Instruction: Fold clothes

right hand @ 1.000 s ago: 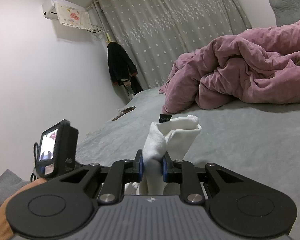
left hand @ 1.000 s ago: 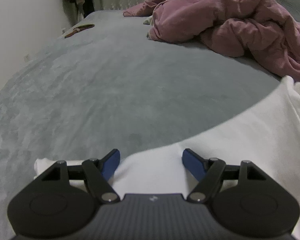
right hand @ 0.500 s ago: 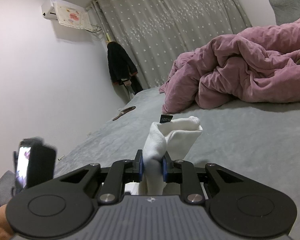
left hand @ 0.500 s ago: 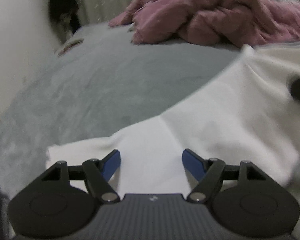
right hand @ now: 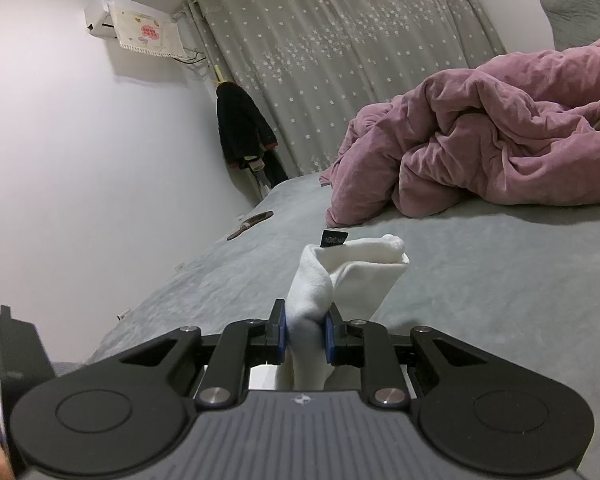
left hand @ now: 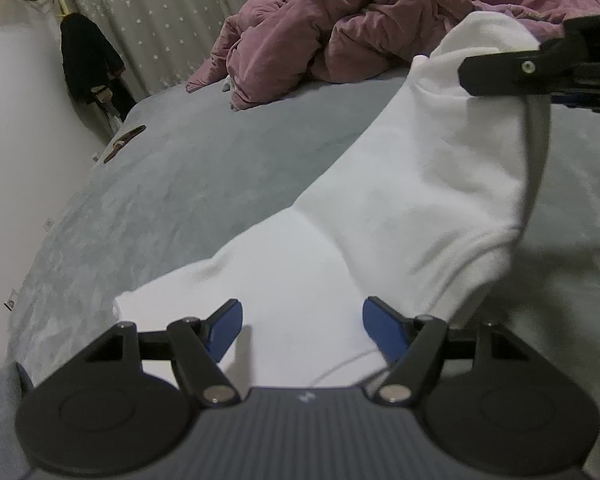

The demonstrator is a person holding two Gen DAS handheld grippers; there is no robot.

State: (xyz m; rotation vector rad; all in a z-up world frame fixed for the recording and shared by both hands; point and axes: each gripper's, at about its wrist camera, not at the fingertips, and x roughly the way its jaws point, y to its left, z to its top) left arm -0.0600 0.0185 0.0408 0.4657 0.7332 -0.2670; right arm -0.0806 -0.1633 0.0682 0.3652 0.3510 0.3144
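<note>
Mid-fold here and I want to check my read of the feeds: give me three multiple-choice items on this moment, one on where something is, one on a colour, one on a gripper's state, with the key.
1. Where does the bunched quilt lie?
A. on the far part of the grey bed
B. on the floor
C. under the white garment

2. What colour is the quilt?
A. blue
B. dusty pink
C. yellow

3. How is the right hand-held gripper?
A. wide open, nothing in it
B. shut on the white garment
C. shut on the quilt

Key: 1 A, the quilt is heaped beyond the bare grey sheet near the curtain. 2 B, both views show it pink. 3 B, white cloth is pinched between its blue pads, while the left hand-held gripper stands open over the cloth.
</note>
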